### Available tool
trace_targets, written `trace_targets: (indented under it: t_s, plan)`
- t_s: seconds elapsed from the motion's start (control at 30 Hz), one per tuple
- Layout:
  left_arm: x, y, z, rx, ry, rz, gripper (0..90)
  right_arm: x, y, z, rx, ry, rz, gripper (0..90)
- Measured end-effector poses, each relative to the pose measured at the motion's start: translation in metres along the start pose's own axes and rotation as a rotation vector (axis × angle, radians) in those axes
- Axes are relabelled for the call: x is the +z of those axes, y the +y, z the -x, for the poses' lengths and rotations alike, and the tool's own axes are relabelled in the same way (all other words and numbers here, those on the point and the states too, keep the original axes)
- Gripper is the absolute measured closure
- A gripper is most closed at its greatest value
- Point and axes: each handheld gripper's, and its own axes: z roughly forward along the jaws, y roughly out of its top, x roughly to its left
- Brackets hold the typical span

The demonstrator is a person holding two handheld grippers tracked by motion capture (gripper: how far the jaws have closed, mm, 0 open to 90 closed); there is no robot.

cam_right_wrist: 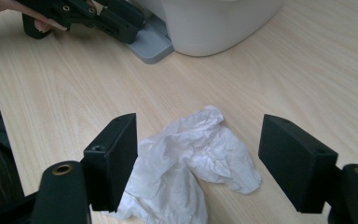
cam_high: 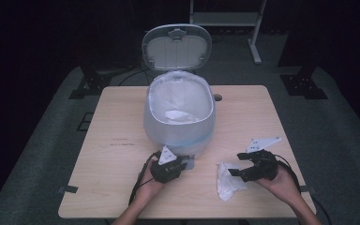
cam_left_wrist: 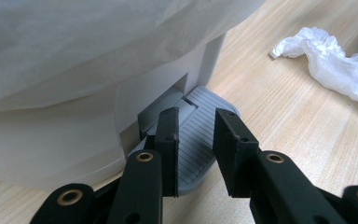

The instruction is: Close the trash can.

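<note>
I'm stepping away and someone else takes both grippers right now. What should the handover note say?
Left gripper: jaws slightly apart, resting on the grey pedal at the foot of the white bin; nothing gripped.
Right gripper: open wide, poised over the crumpled white tissue on the table, not yet closed on it.
Bin: lid up, liner bag fitted, one white piece already inside.
Done: bin open.
Left, probably: keep the pedal pressed, grasp the tissue, drop it in the bin, then let the lid down.
</note>
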Motion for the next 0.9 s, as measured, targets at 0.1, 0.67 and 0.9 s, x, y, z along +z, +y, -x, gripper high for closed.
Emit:
trace_targets:
  t_s: [0.1,0.67,0.9]
  plan:
    - [0.000,0.000,0.000,0.006,0.000,0.000,71.1,0.002,-0.002,-0.001,-0.004,0.000,0.000,26.9]
    - [0.000,0.000,0.000,0.003,-0.001,0.000,71.1,0.026,-0.020,0.000,0.000,0.037,-0.029,26.6]
    - [0.000,0.000,0.000,0.002,-0.001,0.000,71.1,0.033,-0.026,0.002,0.005,0.045,-0.054,26.7]
